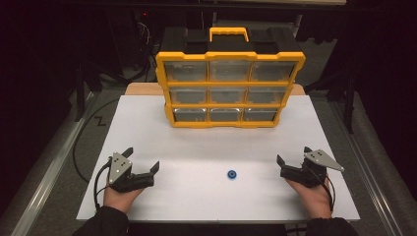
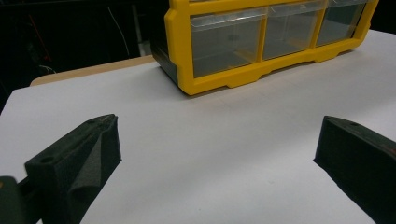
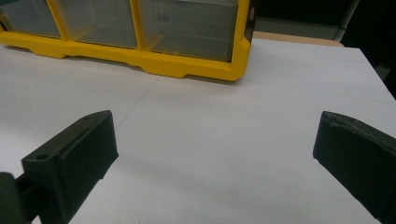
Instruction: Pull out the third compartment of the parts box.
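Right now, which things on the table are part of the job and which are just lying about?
Likely in play:
- small blue ring, lying between the grippers
- yellow drawer organizer, drawers shut
- left gripper, open
- right gripper, open

Just about:
- white table board
- cables beside the board

A small blue ring-shaped part [image 1: 231,174] with a dark centre hole is seen lying flat on the white table top [image 1: 206,147], toward the near edge and slightly right of the middle. It is set alone, well apart from the yellow drawer organizer [image 1: 229,88], which is stood upright at the far side with its nine clear drawers shut
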